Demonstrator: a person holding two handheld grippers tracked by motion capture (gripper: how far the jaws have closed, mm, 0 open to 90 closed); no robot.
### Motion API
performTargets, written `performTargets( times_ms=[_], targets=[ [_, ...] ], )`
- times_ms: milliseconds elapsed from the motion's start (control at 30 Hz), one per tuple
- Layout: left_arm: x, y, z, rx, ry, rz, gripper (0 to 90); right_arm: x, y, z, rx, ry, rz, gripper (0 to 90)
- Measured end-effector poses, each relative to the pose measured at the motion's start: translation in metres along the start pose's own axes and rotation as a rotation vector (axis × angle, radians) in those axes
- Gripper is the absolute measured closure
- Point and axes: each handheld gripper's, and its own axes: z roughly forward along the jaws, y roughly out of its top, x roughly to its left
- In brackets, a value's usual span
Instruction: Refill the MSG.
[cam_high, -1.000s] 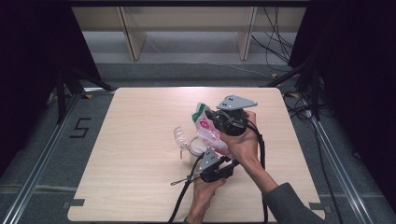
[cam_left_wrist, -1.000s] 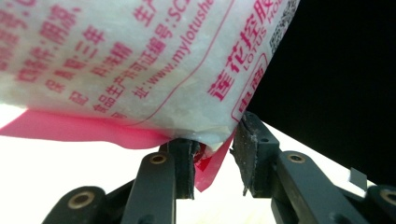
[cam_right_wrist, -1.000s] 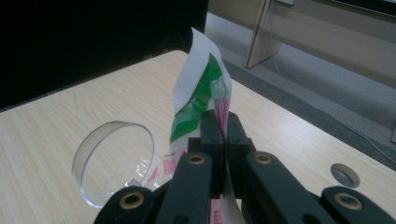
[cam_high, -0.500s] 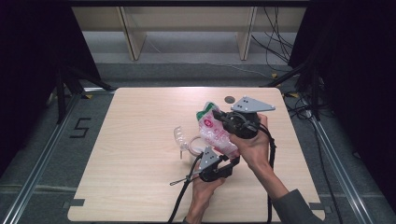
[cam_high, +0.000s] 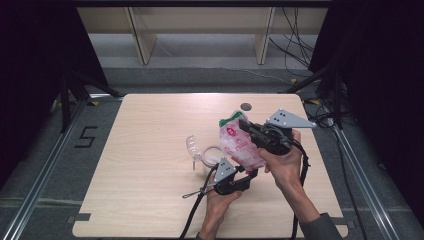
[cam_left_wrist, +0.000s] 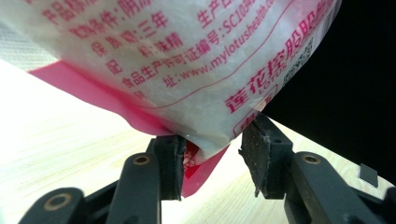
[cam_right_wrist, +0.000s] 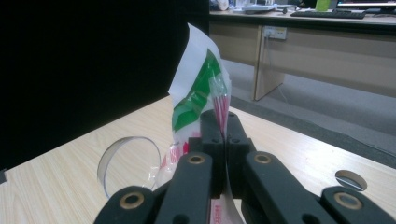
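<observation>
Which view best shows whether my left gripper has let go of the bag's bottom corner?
The left gripper view: the left gripper has just been opening, and the bag has its corner between the parted pads, the right pad clear of it. The high view has that corner hidden behind the gripper. The right gripper view shows the bag's top, clamped.

I see the bag, a soft plastic pouch of white crystals printed with pink writing, a pink bottom seam and a green-and-white top. It hangs lifted off the bench, tilted, its top pointing away from me. Its top edge sits pinched flat in the right claw; its bottom corner lies between the left claw's parted pads.
</observation>
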Motion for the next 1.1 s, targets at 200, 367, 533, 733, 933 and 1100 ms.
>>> performTargets(
  times_ms=[200,367,533,733,933,1100],
  targets=[
    [0.001,-0.001,0.002,-0.004,-0.01,-0.011,55.5,-0.002,-0.005,-0.004,-0.011,-0.016,0.017,90.0],
    [0.0,0.001,0.0,0.019,0.004,-0.013,50.1,-0.006,-0.008,-0.009,-0.037,-0.022,0.06,90.0],
    [-0.002,0.001,0.002,0.018,0.001,-0.027,45.2,-0.007,-0.011,-0.012,-0.033,-0.028,0.07,90.0],
    [-0.005,0.003,0.001,0.009,0.011,-0.057,40.2,-0.011,-0.014,-0.016,-0.05,-0.026,0.066,90.0],
    [-0.005,0.003,0.001,0.033,0.033,-0.081,32.7,-0.012,-0.019,-0.019,-0.057,-0.035,0.092,90.0],
    [-0.004,0.004,-0.003,0.045,0.047,-0.062,31.4,-0.014,-0.021,-0.02,-0.068,-0.032,0.089,90.0]
  ],
)
